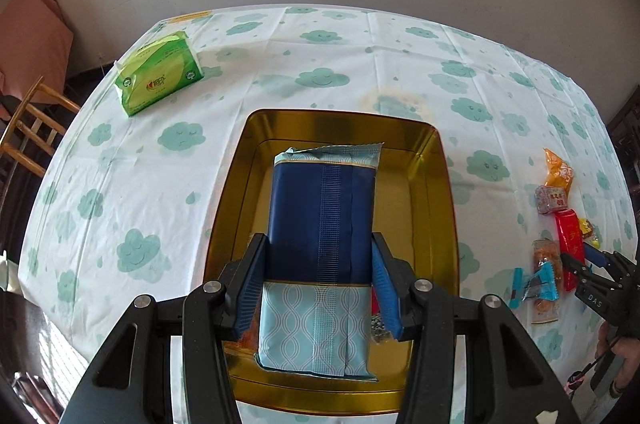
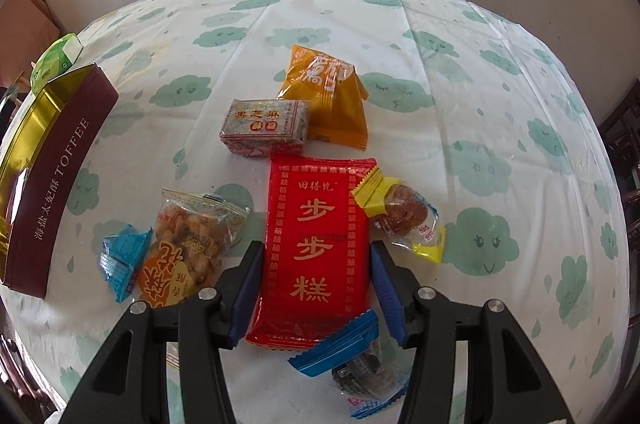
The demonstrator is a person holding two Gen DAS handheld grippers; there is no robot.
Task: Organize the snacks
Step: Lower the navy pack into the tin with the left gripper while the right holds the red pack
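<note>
In the left wrist view, the left gripper (image 1: 320, 280) is pinching a blue packet (image 1: 322, 224) at lower centre, its blue pads pressing on both long edges while the packet is hanging over the open gold tin (image 1: 440, 184) in the middle of the frame. Bits of other wrappers are peeking out beside the pads, low in the tin, so a few snacks are probably packed already, though how many cannot be told. At the right edge the right gripper (image 1: 580, 260) is reaching among the loose snacks. A green tissue pack (image 1: 158, 78) is lying at upper left on the cloud-print tablecloth (image 1: 360, 64), well clear of the tin. In the right wrist view, the right gripper (image 2: 316, 284) is straddling a red cake packet (image 2: 316, 244) at lower centre with its jaws spread; a sliver of gap is showing at each pad, so it is not gripping yet. Six more pieces are waiting around it: an orange pouch (image 2: 328, 96) and a sesame block (image 2: 266, 126) above, a fried snack bag (image 2: 188, 244) and a small blue candy (image 2: 120, 260) at left, a yellow-ended sweet (image 2: 404, 216) at right, and a blue-ended packet (image 2: 348, 348) overlapping the red one's lower edge, which may be dragging along on the lift. The tin's maroon wall (image 2: 60, 184) is standing at far left.
</note>
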